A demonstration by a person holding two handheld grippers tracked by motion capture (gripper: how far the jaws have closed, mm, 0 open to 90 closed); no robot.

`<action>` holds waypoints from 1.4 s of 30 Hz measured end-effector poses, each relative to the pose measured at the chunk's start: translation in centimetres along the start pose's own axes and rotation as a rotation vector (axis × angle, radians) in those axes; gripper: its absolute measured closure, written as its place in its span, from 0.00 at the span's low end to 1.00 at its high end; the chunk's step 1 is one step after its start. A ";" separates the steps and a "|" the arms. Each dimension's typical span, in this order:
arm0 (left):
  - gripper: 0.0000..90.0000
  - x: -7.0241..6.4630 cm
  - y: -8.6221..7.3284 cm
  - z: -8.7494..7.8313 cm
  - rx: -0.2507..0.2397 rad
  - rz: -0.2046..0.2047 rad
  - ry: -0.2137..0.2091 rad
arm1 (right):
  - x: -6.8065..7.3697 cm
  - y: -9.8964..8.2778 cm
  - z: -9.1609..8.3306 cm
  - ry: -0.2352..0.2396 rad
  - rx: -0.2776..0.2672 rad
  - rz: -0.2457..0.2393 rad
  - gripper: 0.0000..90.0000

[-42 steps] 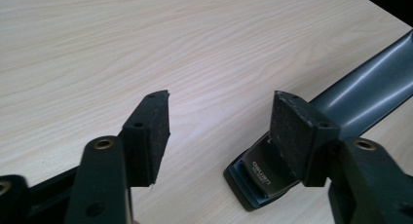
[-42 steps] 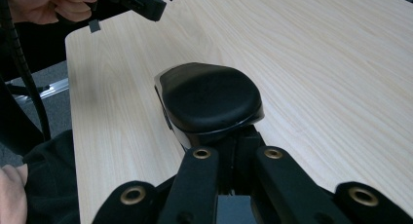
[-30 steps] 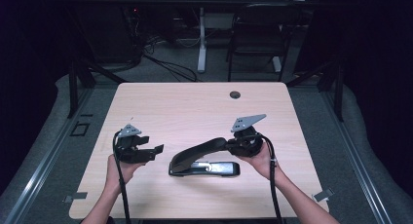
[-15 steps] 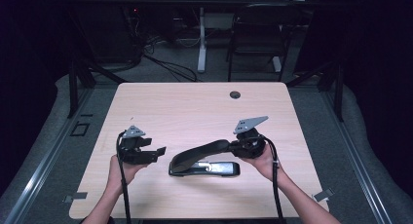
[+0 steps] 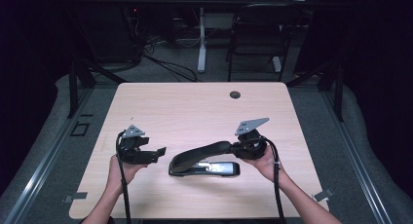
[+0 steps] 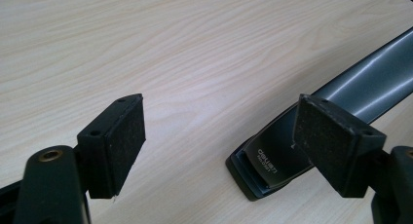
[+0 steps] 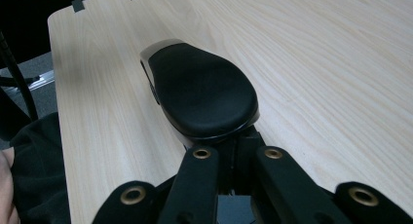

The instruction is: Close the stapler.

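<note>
A large black stapler [image 5: 204, 159] lies on the wooden table [image 5: 195, 112], its long handle raised toward the right. My right gripper [image 5: 238, 147] is shut on the high end of that handle. In the right gripper view the jaws [image 7: 236, 146] meet just behind the handle's broad black pad [image 7: 202, 92]. My left gripper [image 5: 158, 153] is open at the stapler's left end, a short way off it. In the left gripper view the stapler's end [image 6: 265, 160] lies just inside the right pad [image 6: 331, 141], and the left pad [image 6: 117, 141] stands over bare wood.
A round cable hole [image 5: 235, 94] sits near the table's far edge. Beyond the table stand a chair [image 5: 258, 34] and a desk leg [image 5: 201, 39], with cables on the floor. The table's near-left corner [image 7: 78, 7] shows in the right gripper view.
My left gripper has crept right and slightly nearer, closing on the stapler's left end. The right gripper has dipped a little while holding the handle.
</note>
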State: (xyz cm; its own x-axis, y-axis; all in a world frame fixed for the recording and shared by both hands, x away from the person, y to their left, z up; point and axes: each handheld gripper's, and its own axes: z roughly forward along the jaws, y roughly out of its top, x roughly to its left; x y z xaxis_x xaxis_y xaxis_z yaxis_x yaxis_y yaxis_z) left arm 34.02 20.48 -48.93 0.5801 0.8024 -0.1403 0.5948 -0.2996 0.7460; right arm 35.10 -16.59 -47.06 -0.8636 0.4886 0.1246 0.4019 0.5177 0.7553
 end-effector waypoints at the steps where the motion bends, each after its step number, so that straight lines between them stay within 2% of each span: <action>1: 0.21 0.0 0.0 0.0 0.000 0.000 0.000 | 0.0 -0.1 0.0 0.001 0.003 -0.001 1.00; 8: 0.20 0.0 0.0 0.0 0.015 0.002 -0.009 | -0.2 -0.8 0.1 -0.007 0.022 0.011 1.00; 30: 0.20 0.0 -0.1 0.1 0.014 0.003 -0.003 | -0.8 -1.9 0.5 -0.016 0.058 0.026 1.00; 42: 0.19 -0.1 -0.1 0.3 0.027 0.011 -0.011 | -1.3 -3.4 1.1 -0.028 0.139 0.040 1.00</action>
State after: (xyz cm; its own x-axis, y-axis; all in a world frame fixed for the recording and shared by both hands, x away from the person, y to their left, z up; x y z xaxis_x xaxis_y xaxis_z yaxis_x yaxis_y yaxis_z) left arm 34.07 20.34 -49.15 0.5924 0.7935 -0.1392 0.6029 -0.3220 0.7300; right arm 35.21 -18.19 -50.46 -0.8381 0.5290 0.1331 0.4756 0.5892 0.6532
